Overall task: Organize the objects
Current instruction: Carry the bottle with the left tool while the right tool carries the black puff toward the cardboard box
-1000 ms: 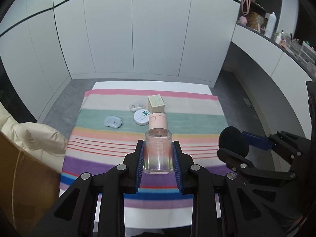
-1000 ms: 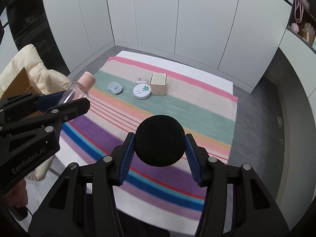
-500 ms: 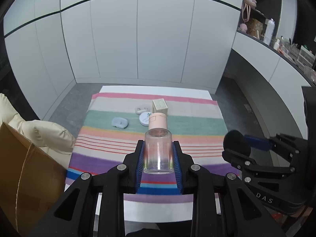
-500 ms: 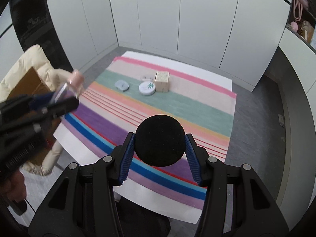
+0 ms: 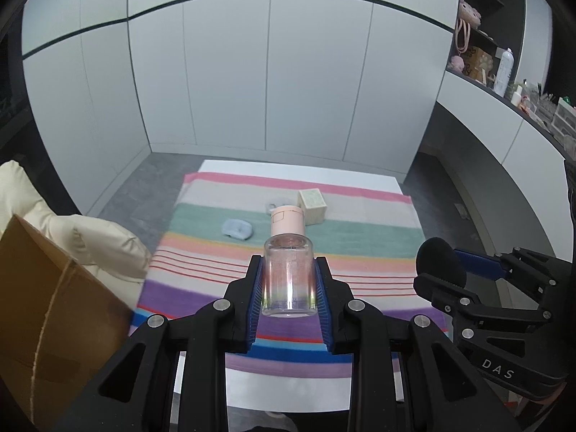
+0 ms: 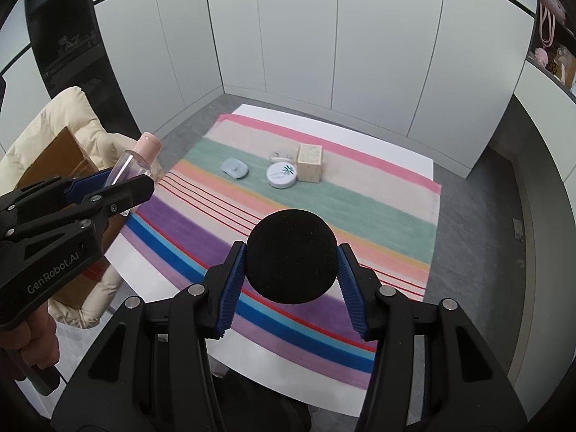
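Observation:
My left gripper (image 5: 289,284) is shut on a clear bottle with a pink cap (image 5: 288,273), held in the air above the near side of the striped cloth (image 5: 360,244); it shows at the left of the right wrist view too, as the left gripper (image 6: 118,183) with the bottle (image 6: 135,160). My right gripper (image 6: 291,273) is shut on a round black puff (image 6: 291,256), also seen at the right in the left wrist view as the black puff (image 5: 440,267). On the cloth far ahead lie a pale blue case (image 6: 234,168), a round white tin (image 6: 282,175) and a beige box (image 6: 309,162).
A brown cardboard box (image 5: 46,302) and a cream padded jacket (image 5: 93,244) sit left of the table (image 6: 396,151). A small white item (image 6: 279,154) lies behind the tin. White cabinets stand behind; shelves with clutter (image 5: 504,72) are at the right.
Both grippers have pulled back from the table and risen a little, so the cloth looks smaller and farther. The cardboard box has come further into the left wrist view. Both grips are unchanged.

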`<state>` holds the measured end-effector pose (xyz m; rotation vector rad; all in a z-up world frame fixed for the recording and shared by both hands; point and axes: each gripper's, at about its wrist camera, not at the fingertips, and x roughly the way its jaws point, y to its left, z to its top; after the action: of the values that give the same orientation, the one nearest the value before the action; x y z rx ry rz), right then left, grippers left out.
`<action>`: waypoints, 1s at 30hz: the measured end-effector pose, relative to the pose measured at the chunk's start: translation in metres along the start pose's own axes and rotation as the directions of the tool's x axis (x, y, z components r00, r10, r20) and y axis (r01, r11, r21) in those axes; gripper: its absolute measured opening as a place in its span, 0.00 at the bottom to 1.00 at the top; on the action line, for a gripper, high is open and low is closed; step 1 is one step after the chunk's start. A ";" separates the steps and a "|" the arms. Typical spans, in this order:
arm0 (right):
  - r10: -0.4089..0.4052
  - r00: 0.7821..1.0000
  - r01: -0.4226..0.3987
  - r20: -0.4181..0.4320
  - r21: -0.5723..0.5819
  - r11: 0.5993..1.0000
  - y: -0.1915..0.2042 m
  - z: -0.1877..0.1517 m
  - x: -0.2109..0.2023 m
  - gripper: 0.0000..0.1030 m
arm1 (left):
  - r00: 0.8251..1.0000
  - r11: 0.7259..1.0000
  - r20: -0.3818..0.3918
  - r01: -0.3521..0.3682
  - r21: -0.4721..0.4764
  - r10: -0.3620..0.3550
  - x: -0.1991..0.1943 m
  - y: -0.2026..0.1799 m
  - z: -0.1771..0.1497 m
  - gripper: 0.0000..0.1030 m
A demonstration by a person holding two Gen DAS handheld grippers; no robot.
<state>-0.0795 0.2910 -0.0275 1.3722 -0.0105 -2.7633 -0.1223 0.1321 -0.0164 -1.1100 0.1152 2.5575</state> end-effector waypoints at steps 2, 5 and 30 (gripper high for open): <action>0.007 1.000 -0.006 0.007 -0.003 1.000 0.006 0.002 0.000 0.51 | 1.000 1.000 0.005 -0.006 -0.009 0.006 -0.002 0.008 0.000 0.27; 0.019 1.000 -0.018 0.021 -0.022 1.000 0.018 0.005 -0.001 0.51 | 1.000 0.999 0.011 -0.018 -0.026 0.018 -0.006 0.021 -0.001 0.27; 0.110 0.991 -0.099 0.075 -0.139 0.985 0.111 0.031 0.013 0.51 | 0.985 0.975 0.051 -0.155 -0.159 0.165 -0.046 0.124 -0.018 0.27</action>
<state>-0.1067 0.1793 -0.0155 1.1902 0.0961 -2.6775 -0.1241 -0.0009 -0.0034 -1.1139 -0.0113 2.7830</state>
